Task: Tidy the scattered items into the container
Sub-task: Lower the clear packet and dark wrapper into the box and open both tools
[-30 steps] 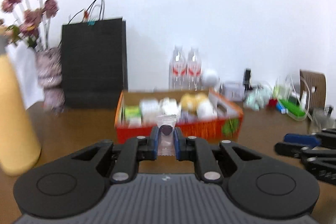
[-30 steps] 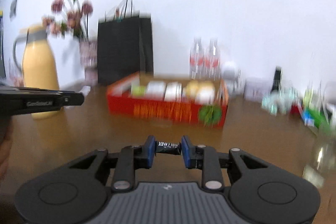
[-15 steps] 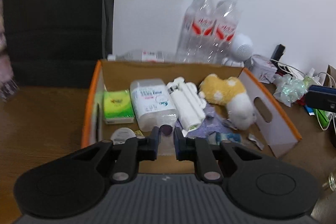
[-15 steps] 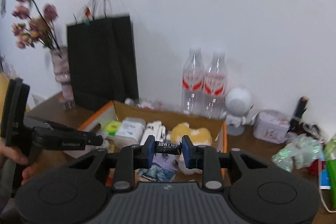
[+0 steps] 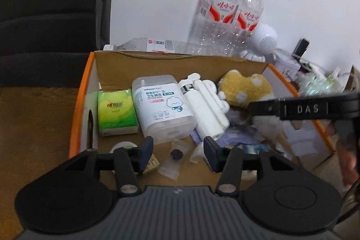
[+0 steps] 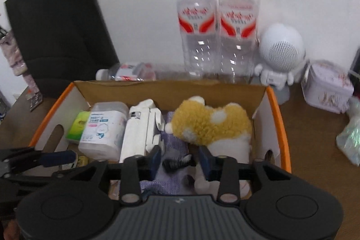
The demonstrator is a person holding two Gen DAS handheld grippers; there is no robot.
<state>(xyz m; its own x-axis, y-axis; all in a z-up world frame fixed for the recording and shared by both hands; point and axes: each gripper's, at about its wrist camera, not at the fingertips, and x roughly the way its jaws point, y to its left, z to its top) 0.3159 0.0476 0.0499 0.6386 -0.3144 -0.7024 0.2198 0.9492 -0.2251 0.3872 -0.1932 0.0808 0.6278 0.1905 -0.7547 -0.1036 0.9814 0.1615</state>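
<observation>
The container, an orange-rimmed cardboard box on the brown surface, sits right below both tools. Nearest, the left tool is spread wide over a small clear packet with a dark disc lying on the box floor. The right tool is also parted, a dark candy wrapper loose between its fingers. Farther in lie a green tissue pack, a wipes tub and a plush toy. Both deposits appear done; the next move likely calls for lifting clear and seeking remaining strays.
</observation>
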